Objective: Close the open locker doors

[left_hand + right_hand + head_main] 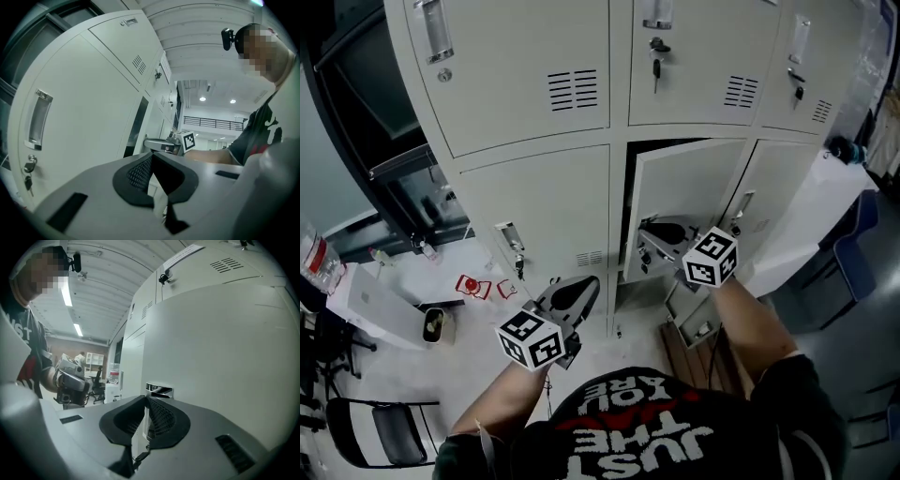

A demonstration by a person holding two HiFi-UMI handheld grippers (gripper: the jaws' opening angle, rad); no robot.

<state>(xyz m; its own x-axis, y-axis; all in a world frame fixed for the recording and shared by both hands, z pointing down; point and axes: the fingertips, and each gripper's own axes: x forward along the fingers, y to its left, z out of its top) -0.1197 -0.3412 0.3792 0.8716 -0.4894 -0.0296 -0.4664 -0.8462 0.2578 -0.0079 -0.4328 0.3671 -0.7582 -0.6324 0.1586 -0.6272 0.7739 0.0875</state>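
Jaws of the left gripper point(586, 289) are seen closed tip to tip in the left gripper view, and nothing is clamped between them. The shut lower left door point(544, 206) stands just ahead of the tips; contact with it cannot be confirmed.

Jaws of the right gripper point(649, 232) are drawn together at the tips in the right gripper view, with only a thin slit below them, and nothing is held. The open locker door point(689, 197) lies directly ahead of this gripper and to its right. The door's chrome handle point(159, 390) is seen just beyond the jaw tips. Whether the tips touch the door cannot be determined. A dark opening point(628, 187) is left at the handle edge of the door, on the side toward the left gripper.

Count, head view:
- Grippers: two, each with one marker cube.
- Locker doors: six, in two rows of three.
- Upper doors, above both grippers: three, all shut.
- Lower doors: one shut ahead of the left gripper, one ajar at the right gripper, and one further right whose state cannot be determined.
- Red items point(473, 286) on the floor, left of the left gripper: two.
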